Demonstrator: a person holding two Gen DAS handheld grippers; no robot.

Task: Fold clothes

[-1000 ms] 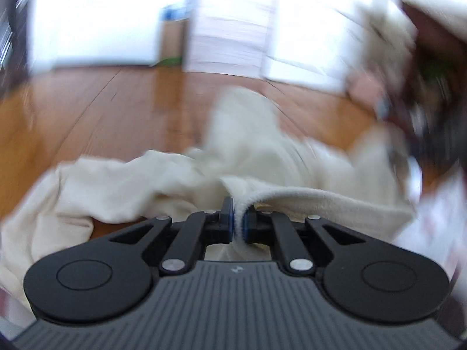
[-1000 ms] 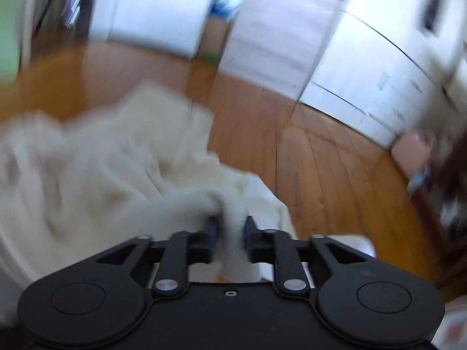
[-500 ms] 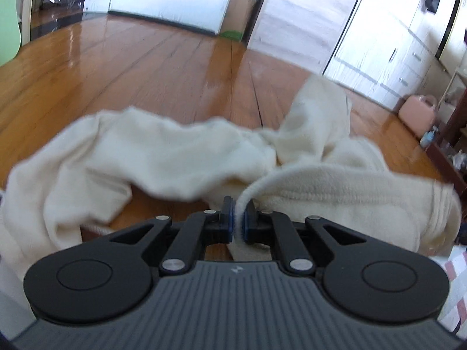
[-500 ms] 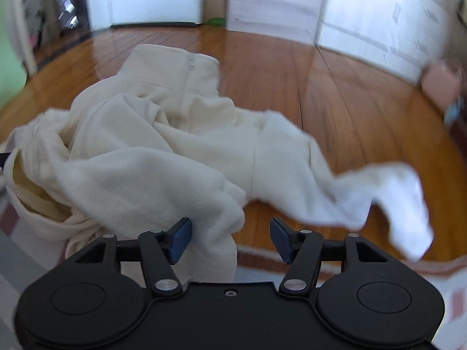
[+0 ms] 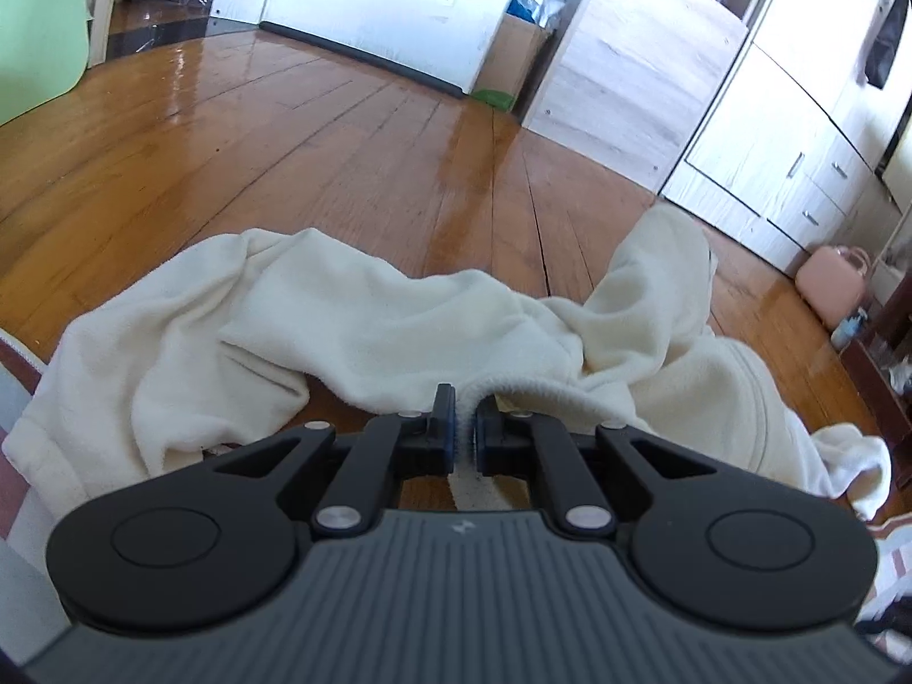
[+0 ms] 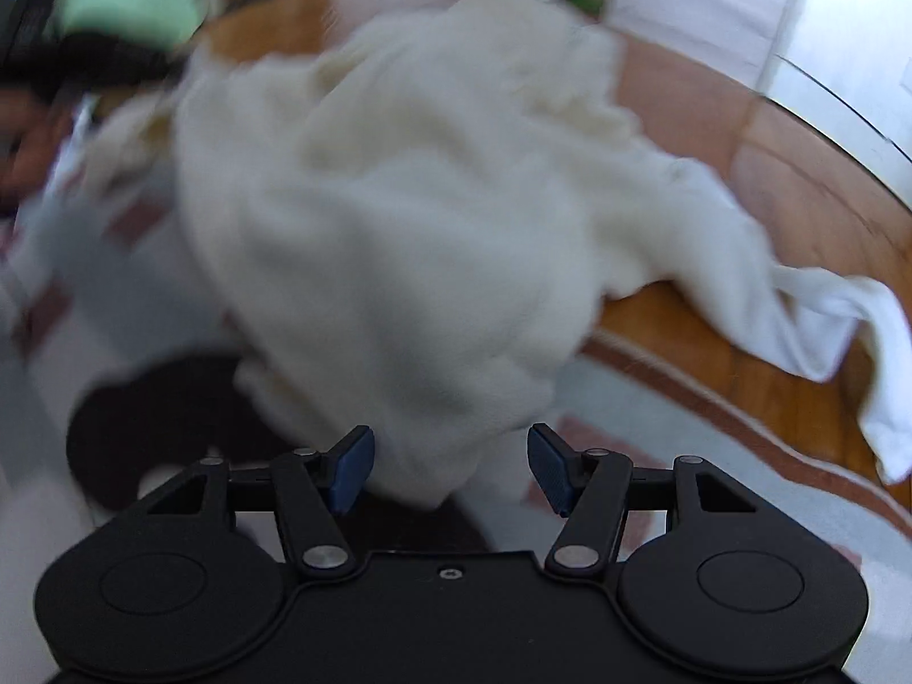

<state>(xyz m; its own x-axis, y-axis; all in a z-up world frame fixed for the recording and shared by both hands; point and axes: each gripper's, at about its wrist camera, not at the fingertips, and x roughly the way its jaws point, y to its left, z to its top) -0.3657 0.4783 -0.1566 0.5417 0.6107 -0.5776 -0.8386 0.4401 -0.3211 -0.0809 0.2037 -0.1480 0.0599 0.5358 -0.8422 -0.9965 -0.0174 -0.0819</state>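
A cream fleece garment (image 5: 399, 325) lies crumpled on the wooden floor and partly on a rug. My left gripper (image 5: 466, 427) is shut on a ribbed hem edge of the garment, close to the floor. In the right wrist view the same garment (image 6: 399, 199) fills the middle, blurred by motion, with a sleeve (image 6: 826, 308) trailing to the right. My right gripper (image 6: 450, 461) is open, its blue pads wide apart, with a fold of the garment hanging just ahead between them, not gripped.
A striped grey and red rug (image 6: 684, 416) lies under the near part of the garment. Wooden floor (image 5: 285, 142) stretches ahead. White cabinets (image 5: 798, 142), a door and a cardboard box (image 5: 507, 57) stand at the back. A pink bag (image 5: 832, 285) sits at the right.
My right gripper let go of the garment, opened wider and swung left. My left gripper kept its hold on the hem and lowered; the garment settled onto the floor.
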